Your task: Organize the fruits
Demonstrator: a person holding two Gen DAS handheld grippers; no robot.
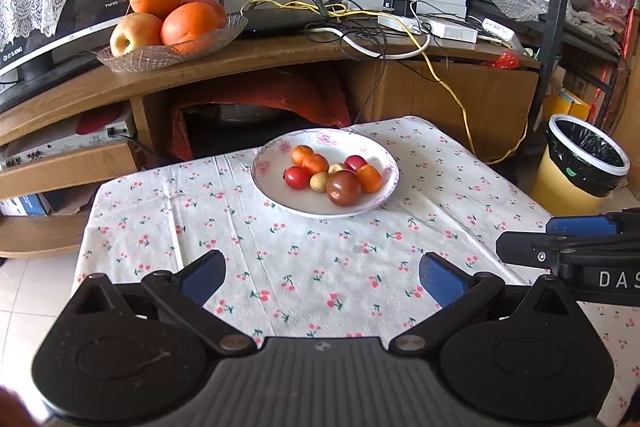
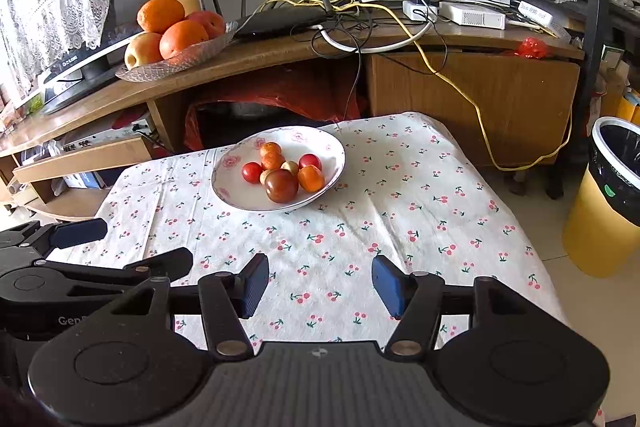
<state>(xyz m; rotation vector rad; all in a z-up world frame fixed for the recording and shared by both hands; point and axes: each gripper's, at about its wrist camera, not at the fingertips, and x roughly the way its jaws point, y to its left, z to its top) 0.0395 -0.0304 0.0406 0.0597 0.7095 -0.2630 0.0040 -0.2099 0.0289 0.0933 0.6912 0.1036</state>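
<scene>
The fruits (image 1: 334,175) sit heaped in the plate (image 1: 280,195) at the bench's far side, gathered so none rolls off. Both the left gripper (image 1: 322,279) and right gripper (image 2: 320,285) hang short of it, jaws apart, empty; the sorting looks possibly finished.

A curved wooden desk (image 1: 280,51) stands behind the cloth-covered table (image 1: 360,267) on pale floor tiles (image 1: 16,291).
</scene>
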